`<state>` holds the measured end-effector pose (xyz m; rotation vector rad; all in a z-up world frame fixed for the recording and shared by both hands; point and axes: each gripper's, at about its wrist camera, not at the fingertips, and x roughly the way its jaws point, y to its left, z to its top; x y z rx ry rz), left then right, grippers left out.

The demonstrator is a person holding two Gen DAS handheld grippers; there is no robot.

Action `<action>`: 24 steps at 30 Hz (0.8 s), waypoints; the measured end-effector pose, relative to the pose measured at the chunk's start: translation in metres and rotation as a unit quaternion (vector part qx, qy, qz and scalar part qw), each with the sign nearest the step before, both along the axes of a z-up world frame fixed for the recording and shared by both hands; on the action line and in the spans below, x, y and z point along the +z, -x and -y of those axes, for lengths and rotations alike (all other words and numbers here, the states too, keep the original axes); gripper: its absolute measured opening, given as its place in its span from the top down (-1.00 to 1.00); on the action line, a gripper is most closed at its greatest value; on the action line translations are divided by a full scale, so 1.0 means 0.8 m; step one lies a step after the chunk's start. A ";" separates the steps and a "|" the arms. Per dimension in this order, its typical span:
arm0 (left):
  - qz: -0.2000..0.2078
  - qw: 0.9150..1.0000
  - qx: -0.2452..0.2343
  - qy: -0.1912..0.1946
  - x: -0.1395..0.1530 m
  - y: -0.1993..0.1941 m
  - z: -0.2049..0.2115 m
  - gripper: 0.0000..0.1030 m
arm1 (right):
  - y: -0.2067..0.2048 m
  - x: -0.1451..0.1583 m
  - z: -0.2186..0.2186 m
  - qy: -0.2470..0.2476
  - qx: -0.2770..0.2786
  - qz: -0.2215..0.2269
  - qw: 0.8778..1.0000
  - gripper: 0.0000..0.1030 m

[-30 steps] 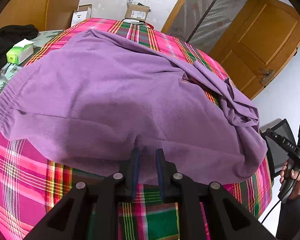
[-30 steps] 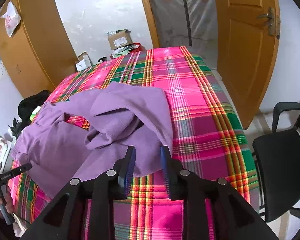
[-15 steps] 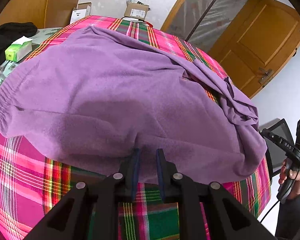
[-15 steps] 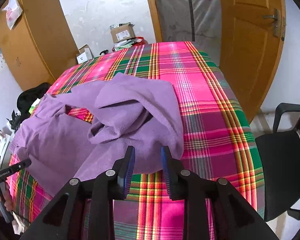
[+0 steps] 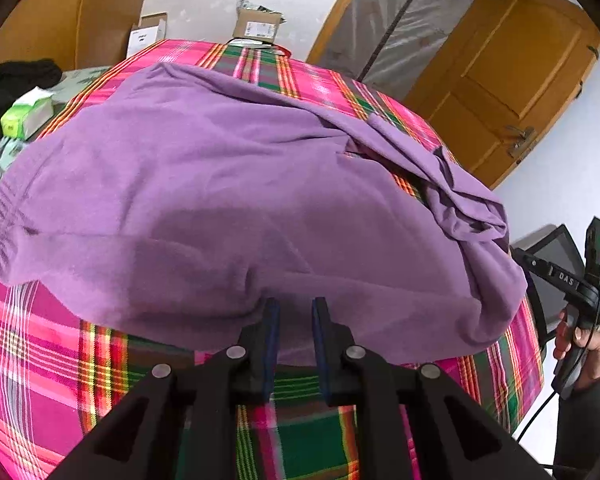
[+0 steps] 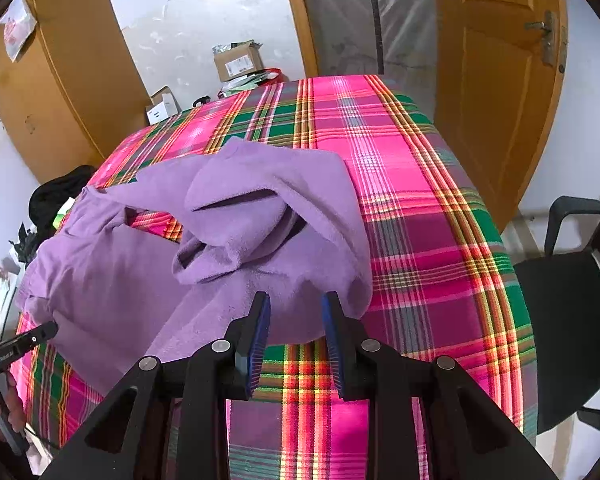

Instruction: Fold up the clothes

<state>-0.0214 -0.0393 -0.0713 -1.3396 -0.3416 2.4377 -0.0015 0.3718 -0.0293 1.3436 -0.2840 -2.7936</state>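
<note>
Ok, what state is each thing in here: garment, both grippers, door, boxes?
Purple garment: unfolded, spread on the plaid tablecloth, one end bunched.
Left gripper: open, at the garment's near edge.
Right gripper: open, at the bunched end.
Door: open.
Cardboard box: flaps open.

A purple garment [image 5: 228,200] lies spread across the pink, green and yellow plaid cloth [image 5: 60,352], soft and fleecy in look. On its left end there's a ribbed, gathered band [image 5: 0,224]. The broad middle sits fairly flat with shallow creases, near edge running just short of the cloth's front. Over on the right end it's a different story: the fabric [image 6: 252,216] is bunched and folded over itself, open folds showing dark hollows.
</note>
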 end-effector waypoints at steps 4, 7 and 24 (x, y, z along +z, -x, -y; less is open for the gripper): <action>-0.012 1.000 -0.016 0.009 0.004 -0.002 -0.013 0.67 | -0.002 -0.001 -0.001 0.003 -0.003 0.000 1.000 0.46; -0.014 1.000 -0.025 0.008 0.001 -0.002 -0.020 0.65 | -0.004 -0.003 -0.004 0.007 -0.004 0.002 1.000 0.46; -0.036 0.998 -0.036 0.036 -0.010 -0.009 -0.030 0.61 | -0.010 -0.004 -0.010 0.011 -0.020 0.003 1.000 0.46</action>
